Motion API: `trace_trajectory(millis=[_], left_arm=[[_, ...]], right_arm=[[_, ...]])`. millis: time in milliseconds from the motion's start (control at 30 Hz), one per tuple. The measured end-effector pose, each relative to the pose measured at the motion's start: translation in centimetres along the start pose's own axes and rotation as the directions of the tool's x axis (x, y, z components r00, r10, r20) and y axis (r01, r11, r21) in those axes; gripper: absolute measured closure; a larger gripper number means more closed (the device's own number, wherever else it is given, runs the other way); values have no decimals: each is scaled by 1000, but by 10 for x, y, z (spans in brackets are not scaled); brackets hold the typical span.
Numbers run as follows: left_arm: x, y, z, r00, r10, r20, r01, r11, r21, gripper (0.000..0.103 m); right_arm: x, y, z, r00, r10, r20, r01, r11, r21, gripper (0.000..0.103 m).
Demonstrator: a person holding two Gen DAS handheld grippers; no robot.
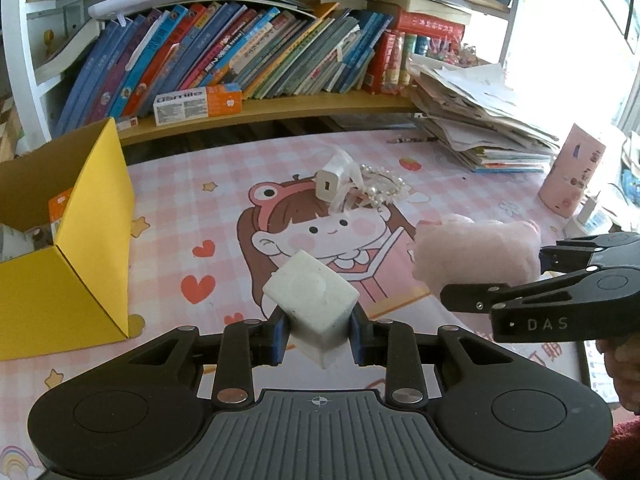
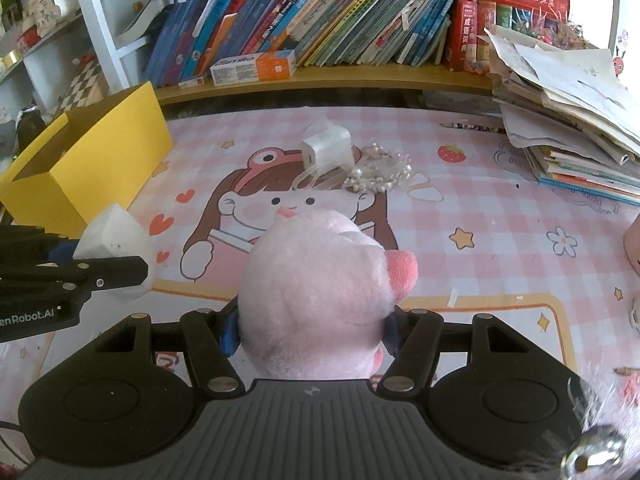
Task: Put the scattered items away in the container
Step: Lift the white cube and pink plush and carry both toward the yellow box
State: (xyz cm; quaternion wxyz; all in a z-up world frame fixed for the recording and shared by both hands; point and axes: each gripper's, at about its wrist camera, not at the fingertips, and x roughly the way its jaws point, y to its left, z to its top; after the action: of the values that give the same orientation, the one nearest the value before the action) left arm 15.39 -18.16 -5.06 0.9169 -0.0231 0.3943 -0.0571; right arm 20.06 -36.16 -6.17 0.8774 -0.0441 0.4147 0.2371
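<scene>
My left gripper (image 1: 318,330) is shut on a white block (image 1: 316,300) and holds it above the pink mat; the block also shows in the right wrist view (image 2: 114,236). My right gripper (image 2: 312,328) is shut on a pink plush toy (image 2: 320,292), which also shows at the right of the left wrist view (image 1: 476,254). The yellow cardboard box (image 1: 80,240) stands open at the left, seen too in the right wrist view (image 2: 100,152). A white charger (image 1: 334,182) and a pearl bracelet (image 1: 384,190) lie mid-mat, with clear tape by them.
A shelf of books (image 1: 240,52) runs along the back. A stack of papers and books (image 1: 480,120) sits back right. A pink cylinder (image 1: 570,170) stands at the right. A toothpaste carton (image 1: 198,104) lies on the shelf ledge. A pencil (image 2: 472,126) lies near the papers.
</scene>
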Motion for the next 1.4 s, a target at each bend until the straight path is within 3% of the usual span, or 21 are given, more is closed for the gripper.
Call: trace_trajectory(millis=[267, 1400], left_arm=[[-9, 10, -10, 999, -48, -4, 48, 999, 20, 75], [-83, 136, -37, 986, -142, 90, 138, 989, 46, 76]], right_arm=[[-6, 21, -8, 999, -31, -7, 31, 999, 5, 41], [-15, 183, -5, 995, -86, 44, 88, 995, -46, 41]])
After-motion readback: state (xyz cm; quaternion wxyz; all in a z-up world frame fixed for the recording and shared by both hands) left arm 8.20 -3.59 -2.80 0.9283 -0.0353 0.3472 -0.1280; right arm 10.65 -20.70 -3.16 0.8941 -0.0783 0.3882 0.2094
